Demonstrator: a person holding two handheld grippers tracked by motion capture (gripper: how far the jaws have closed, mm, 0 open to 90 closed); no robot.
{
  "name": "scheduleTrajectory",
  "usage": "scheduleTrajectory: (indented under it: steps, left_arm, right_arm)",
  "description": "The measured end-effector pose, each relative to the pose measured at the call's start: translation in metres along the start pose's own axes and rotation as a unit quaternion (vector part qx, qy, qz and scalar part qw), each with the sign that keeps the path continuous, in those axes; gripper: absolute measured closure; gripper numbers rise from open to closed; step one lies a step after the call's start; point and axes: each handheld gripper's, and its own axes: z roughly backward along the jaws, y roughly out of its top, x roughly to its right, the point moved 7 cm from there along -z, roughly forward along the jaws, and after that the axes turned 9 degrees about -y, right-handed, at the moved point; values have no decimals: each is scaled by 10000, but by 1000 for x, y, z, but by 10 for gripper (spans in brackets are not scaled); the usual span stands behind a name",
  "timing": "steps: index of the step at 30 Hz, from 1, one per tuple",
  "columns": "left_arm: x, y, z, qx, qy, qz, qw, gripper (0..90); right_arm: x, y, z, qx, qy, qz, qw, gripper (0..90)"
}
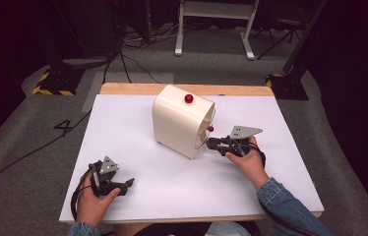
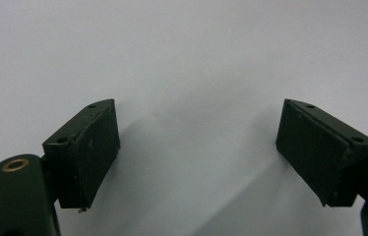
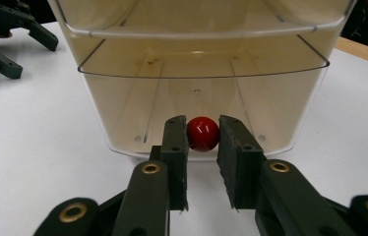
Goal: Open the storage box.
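One cream box (image 1: 179, 120) with a rounded top was seen near the middle of the white worktop (image 1: 138, 182), and two red knobs were counted on it: one knob on top (image 1: 189, 98) and one front knob (image 1: 211, 129) at the side turned toward the right gripper. Two grippers were held by a person, one in each hand.

The right gripper (image 1: 208, 143) was placed against the front of the box, low down. In the right gripper view its jaws were drawn close together on either side of the front knob (image 3: 202, 133), touching it on both sides, so that the knob was clamped between them. The right hand (image 1: 246, 160), with a denim sleeve (image 1: 285, 204) behind it, was kept just beside the box.

The left gripper (image 1: 127, 186) was held in the left hand (image 1: 93, 199) near the front left corner of the worktop, well apart from the box. Its jaws were spread wide, and nothing but bare white surface (image 2: 187, 73) was seen between them.

The front of the box was shown as a clear panel (image 3: 201, 64) through which a pale, hollow interior was visible. The front knob was glossy and round.
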Motion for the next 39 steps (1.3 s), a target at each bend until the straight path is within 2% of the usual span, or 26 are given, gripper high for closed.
scheduleTrajectory:
  steps: [12, 24, 39]
  left_arm:
    - [0, 0, 0, -8, -3, 3, 10000, 166]
    - [0, 0, 0, -18, -5, 8, 10000, 166]
    - [0, 0, 0, -19, -5, 5, 10000, 165]
  right_arm:
    - [4, -10, 37, -20, -70, -94, 9999, 746]
    - [6, -22, 63, -75, -145, -156, 9997, 746]
    - [8, -47, 63, -407, -101, -280, 9987, 739]
